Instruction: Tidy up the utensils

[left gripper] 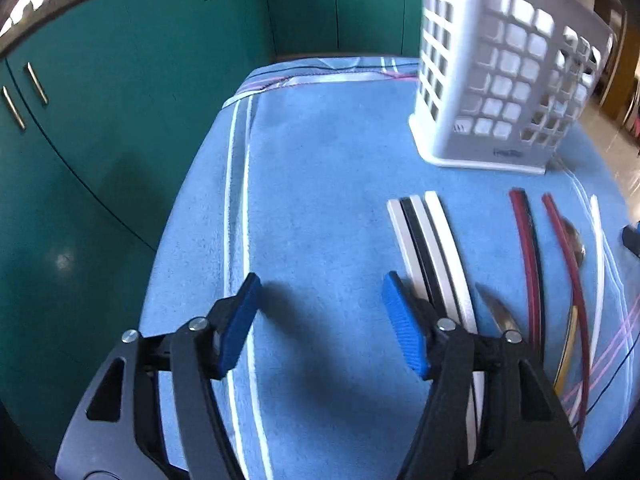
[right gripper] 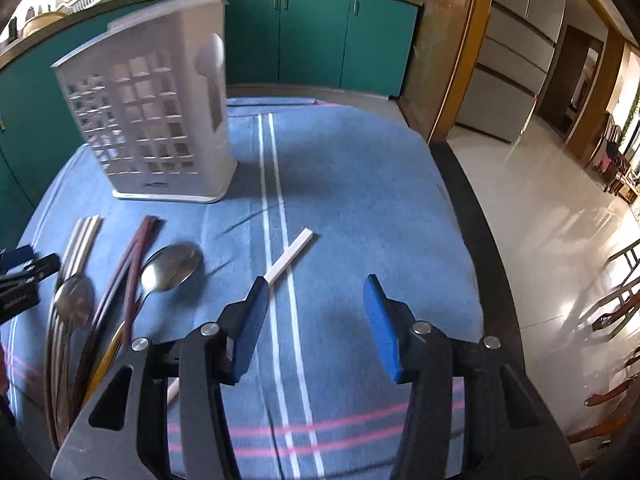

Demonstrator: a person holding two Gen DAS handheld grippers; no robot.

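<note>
Blue cloth: a towel with white and pink stripes covers the table and carries everything listed below.
White holder: a perforated plastic utensil caddy, upright at the far side of the cloth; in the right wrist view it stands left of the paired white stripes.
Left gripper: angled down over bare cloth, blue pads set apart with only cloth between them; it grips nothing.
White and black chopsticks: four sticks side by side, just right of the left gripper's right pad, their near ends hidden behind that finger.
Dark red chopsticks: two curved-looking sticks further right, well clear of the left gripper.
Right gripper: angled down, blue pads parted with striped cloth between them; nothing is held.
Single white chopstick: lies diagonally across the white stripes, its far end ahead of the gap between the right gripper's pads, its near length passing behind the left pad.
Large spoon: bowl up, left of the right gripper, beside the dark red chopsticks.
Second spoon: further left, its bowl lying over the near ends of the pale sticks.
Green cabinets: doors with metal handles behind the table.
</note>
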